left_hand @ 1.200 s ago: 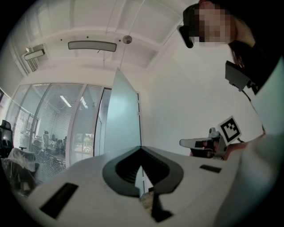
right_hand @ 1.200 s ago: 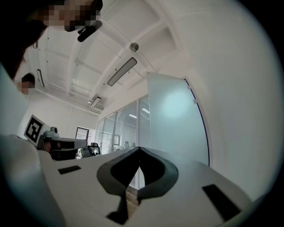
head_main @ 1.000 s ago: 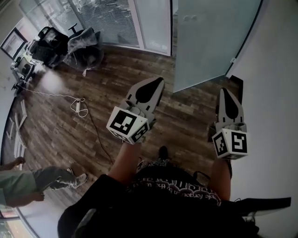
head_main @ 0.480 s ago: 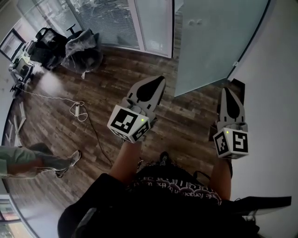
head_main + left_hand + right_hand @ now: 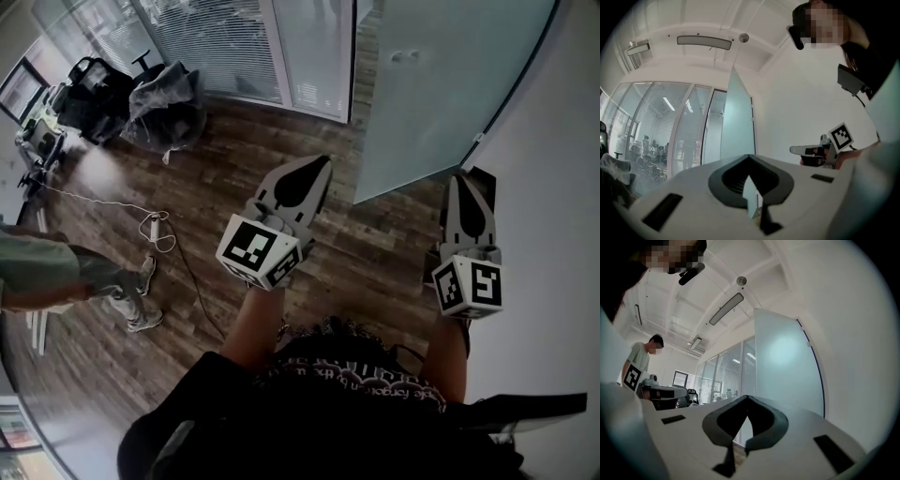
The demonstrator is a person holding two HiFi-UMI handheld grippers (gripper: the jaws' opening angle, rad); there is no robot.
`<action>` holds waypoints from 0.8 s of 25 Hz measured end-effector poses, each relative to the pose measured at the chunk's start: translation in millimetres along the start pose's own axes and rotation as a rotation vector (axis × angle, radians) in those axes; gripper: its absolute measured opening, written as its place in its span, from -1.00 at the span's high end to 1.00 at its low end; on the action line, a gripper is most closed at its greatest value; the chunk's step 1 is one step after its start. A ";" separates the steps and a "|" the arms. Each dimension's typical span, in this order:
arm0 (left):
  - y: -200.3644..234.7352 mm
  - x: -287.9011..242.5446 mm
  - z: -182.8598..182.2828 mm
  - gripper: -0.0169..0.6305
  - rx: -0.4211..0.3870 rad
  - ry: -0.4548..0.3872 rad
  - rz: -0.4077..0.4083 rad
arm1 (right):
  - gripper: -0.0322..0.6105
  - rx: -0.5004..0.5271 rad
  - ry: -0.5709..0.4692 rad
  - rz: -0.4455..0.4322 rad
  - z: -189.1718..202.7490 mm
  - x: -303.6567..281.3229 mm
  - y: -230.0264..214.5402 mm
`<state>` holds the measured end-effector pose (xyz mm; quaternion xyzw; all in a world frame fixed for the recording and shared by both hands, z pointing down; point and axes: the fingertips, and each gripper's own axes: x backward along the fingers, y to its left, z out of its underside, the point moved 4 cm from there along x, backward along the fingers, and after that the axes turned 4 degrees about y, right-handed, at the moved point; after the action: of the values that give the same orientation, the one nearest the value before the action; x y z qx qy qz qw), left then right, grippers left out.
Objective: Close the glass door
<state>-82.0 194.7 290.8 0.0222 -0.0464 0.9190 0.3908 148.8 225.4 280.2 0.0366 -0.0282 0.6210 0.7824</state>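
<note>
The frosted glass door [image 5: 441, 84] stands ajar at the top right, its lower edge above the wood floor; it also shows in the left gripper view [image 5: 738, 126] and fills the middle of the right gripper view [image 5: 787, 366]. My left gripper [image 5: 322, 161] is held out over the floor, left of the door's free edge, jaws shut and empty [image 5: 748, 156]. My right gripper [image 5: 460, 178] points at the door's lower right corner beside the wall, jaws shut on nothing [image 5: 746, 396]. Neither gripper touches the door.
A white wall [image 5: 553, 234] runs along the right. Glass partitions with blinds [image 5: 225, 37] close off the far side. Office chairs [image 5: 103, 89] stand at the far left, a cable with a power strip [image 5: 155, 225] lies on the floor, and a person [image 5: 56, 272] walks at the left.
Both grippers have been carried forward and the door now sits nearer and larger in the head view. The person at the left has walked further into the room.
</note>
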 end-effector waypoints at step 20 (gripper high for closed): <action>32.7 -64.5 10.1 0.94 0.002 0.011 -0.019 | 0.89 0.000 0.013 -0.021 11.9 -71.1 -35.3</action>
<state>-60.8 124.9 293.6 0.0181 -0.0429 0.9153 0.4000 167.1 147.4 284.9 0.0329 -0.0229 0.6130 0.7890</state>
